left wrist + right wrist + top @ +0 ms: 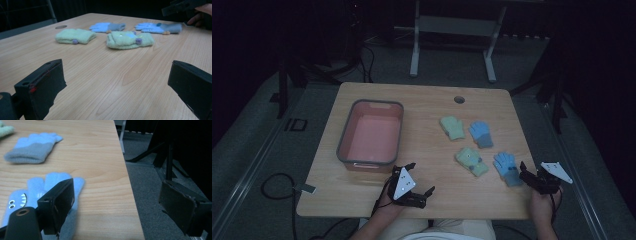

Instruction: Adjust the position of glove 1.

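At the left of the wooden table (427, 100) stands a tub (371, 132) with a grey rim and a pink inside, with nothing in it that can be made out. Just in front of its near right corner the left gripper (421, 181) hovers over bare wood, its jaws spread wide with nothing between them; in the left gripper view they frame an open stretch of tabletop.

Right of the middle lie four gloves in two loose rows. In the far row a green glove (452, 127) lies beside a blue glove (481, 133) with a grey cuff. In the near row a second green glove (471, 161) with a small purple knob lies left of a second blue glove (507, 168), which bears a toothy cartoon face.

At the near right edge of the table the right gripper (529, 177) sits just beside that second blue glove. Its jaws are spread: in the right gripper view one jaw stands over the glove's fingers and the other hangs out past the table edge above the floor. Whether the jaw touches the glove cannot be told.
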